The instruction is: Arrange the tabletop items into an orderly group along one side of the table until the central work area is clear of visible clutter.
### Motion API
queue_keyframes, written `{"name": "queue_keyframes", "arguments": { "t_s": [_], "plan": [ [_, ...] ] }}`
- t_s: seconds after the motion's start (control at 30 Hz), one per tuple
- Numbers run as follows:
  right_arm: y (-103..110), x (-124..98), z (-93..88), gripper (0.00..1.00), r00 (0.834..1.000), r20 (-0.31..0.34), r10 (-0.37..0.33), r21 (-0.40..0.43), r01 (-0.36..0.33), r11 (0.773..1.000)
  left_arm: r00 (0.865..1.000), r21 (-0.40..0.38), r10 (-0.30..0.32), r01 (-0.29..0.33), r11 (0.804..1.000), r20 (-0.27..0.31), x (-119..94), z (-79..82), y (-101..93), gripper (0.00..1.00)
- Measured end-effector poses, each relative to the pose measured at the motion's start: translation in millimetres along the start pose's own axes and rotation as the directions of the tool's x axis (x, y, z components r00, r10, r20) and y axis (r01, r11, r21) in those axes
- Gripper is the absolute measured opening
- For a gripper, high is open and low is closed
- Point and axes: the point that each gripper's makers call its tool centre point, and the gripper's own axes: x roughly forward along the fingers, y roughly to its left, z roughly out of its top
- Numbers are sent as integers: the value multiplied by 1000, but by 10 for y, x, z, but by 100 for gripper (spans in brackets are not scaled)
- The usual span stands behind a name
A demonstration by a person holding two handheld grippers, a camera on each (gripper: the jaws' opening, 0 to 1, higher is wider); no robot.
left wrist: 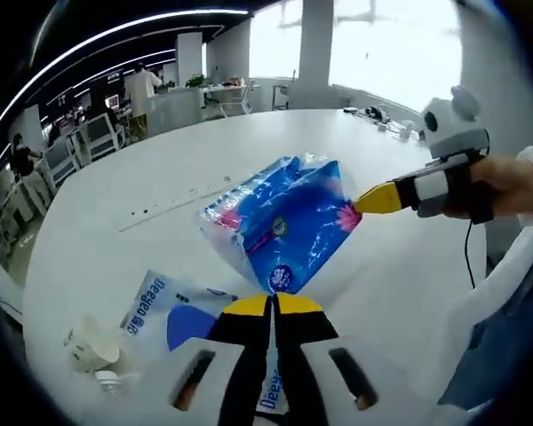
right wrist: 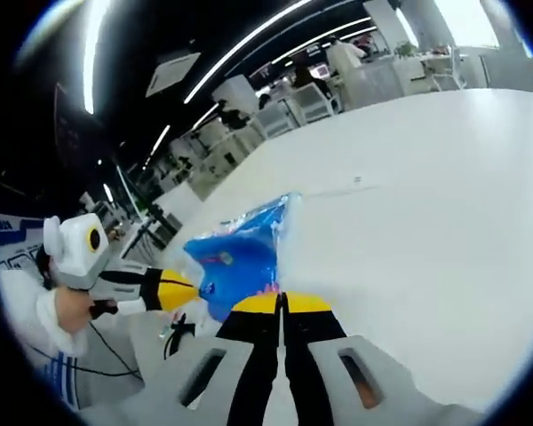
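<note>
Left gripper view has the left tongs (left wrist: 273,304) pressed together on the near edge of a blue tissue pack (left wrist: 280,222), while the right tongs (left wrist: 366,201) pinch its far corner, tips closed on the wrapper, so the pack hangs between them above the white worktop (left wrist: 160,169). A white-and-blue packet (left wrist: 164,306) and a crumpled paper cup (left wrist: 93,346) lie on the worktop near the left tongs. Beyond stretches an office with desks, chairs, ceiling light strips and bright windows.

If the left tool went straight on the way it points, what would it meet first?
Probably nothing new: the left tool already seems shut on the blue pack; beyond lies bare table.
</note>
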Motion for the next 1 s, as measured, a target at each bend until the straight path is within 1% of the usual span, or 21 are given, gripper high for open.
{"name": "queue_keyframes", "arguments": {
  "t_s": [0.17,0.3,0.37,0.53,0.7,1.0],
  "plan": [
    [-191,-127,73,0,999,30,-36,42,34,999,1000,-10,-30,30,1000,11,105,140,-139,0],
    [-286,-182,137,0,997,50,-51,60,48,997,999,-23,-45,45,999,5,211,183,-216,0],
    [-334,-196,142,0,997,52,-61,55,58,997,999,-13,-51,51,999,-2,257,198,-255,0],
    [-457,-230,122,0,995,57,-84,85,79,993,998,9,-66,66,998,-15,339,238,-305,0],
    [-522,-221,89,0,994,52,-92,105,86,991,997,10,-68,69,998,-31,434,239,-303,0],
    [-646,-111,21,0,995,24,-101,110,98,989,996,-18,-54,53,998,-72,610,128,-282,0]
  ]
}}
